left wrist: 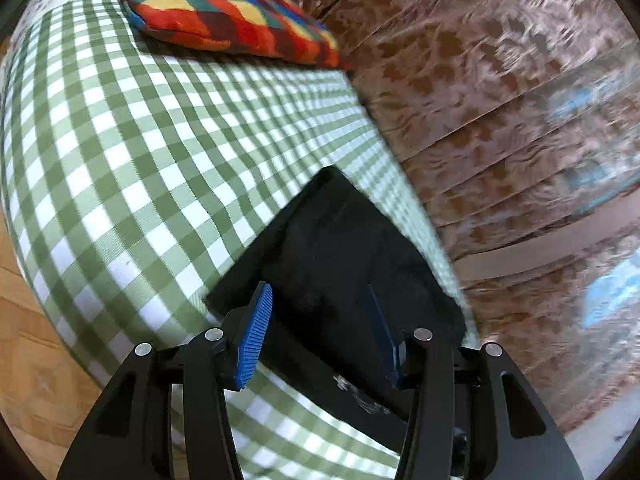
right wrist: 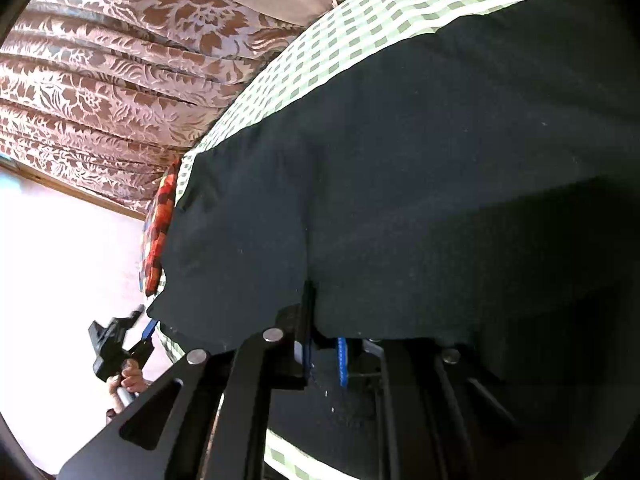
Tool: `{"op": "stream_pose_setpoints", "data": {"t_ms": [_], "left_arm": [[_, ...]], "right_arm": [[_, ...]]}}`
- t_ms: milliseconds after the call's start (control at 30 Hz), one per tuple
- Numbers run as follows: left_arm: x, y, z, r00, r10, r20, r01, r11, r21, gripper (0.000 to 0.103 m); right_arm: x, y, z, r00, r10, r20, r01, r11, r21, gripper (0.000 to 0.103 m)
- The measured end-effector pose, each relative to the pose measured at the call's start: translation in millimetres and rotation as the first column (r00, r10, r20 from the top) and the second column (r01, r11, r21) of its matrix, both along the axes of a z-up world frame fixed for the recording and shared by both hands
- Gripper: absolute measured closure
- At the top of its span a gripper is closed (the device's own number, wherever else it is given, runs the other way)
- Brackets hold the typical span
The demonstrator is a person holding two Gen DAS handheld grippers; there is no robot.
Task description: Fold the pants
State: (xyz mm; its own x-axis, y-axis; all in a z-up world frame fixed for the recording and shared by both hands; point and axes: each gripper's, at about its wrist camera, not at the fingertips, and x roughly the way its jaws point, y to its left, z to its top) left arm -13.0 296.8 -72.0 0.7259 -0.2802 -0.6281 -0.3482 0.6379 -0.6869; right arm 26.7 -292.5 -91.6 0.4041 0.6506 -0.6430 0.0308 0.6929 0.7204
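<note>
The black pants (left wrist: 340, 256) lie on a green and white checked bed cover (left wrist: 140, 160). In the left wrist view my left gripper (left wrist: 320, 336) is open, its blue pads either side of the near end of the pants, just above them. In the right wrist view the pants (right wrist: 420, 184) fill most of the frame, lifted and draped over my right gripper (right wrist: 324, 360), whose blue pads stand close together with black cloth between them. The left gripper (right wrist: 136, 332) shows there at the lower left, held by a hand.
A multicoloured checked cushion (left wrist: 224, 4) lies at the far end of the bed. Brown floral curtains (left wrist: 500, 100) hang along the bed's right side. Wooden floor (left wrist: 28, 340) shows at the left. The checked cover (right wrist: 340, 36) runs beyond the pants.
</note>
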Motion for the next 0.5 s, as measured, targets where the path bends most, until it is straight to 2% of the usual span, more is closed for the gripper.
{"op": "stream_pose_setpoints", "data": {"t_ms": [33, 100, 200, 367, 500], "left_arm": [[6, -4, -3, 1.000, -0.003, -0.024, 0.004, 1.000, 0.026, 0.089], [17, -11, -4, 0.998, -0.006, -0.063, 0.011, 0.996, 0.091, 0.097], [18, -16, 11, 0.999, -0.015, -0.028, 0.019, 0.991, 0.130, 0.097], [3, -7, 28, 0.999, -0.026, 0.022, 0.022, 0.990, 0.136, 0.097], [-1, -2, 16, 0.999, -0.024, -0.028, 0.028, 0.988, 0.153, 0.097]], "right_arm": [[1, 1, 1, 1.000, -0.002, 0.003, 0.002, 1.000, -0.004, 0.095], [1, 1, 6, 1.000, -0.004, 0.019, 0.004, 1.000, -0.006, 0.096], [-9, -2, 24, 0.998, 0.006, 0.069, -0.006, 1.000, 0.006, 0.097], [-37, -3, 51, 0.989, 0.046, 0.137, -0.047, 0.999, 0.006, 0.097], [-56, 10, 39, 0.991, 0.091, 0.098, -0.088, 0.996, -0.034, 0.097]]}}
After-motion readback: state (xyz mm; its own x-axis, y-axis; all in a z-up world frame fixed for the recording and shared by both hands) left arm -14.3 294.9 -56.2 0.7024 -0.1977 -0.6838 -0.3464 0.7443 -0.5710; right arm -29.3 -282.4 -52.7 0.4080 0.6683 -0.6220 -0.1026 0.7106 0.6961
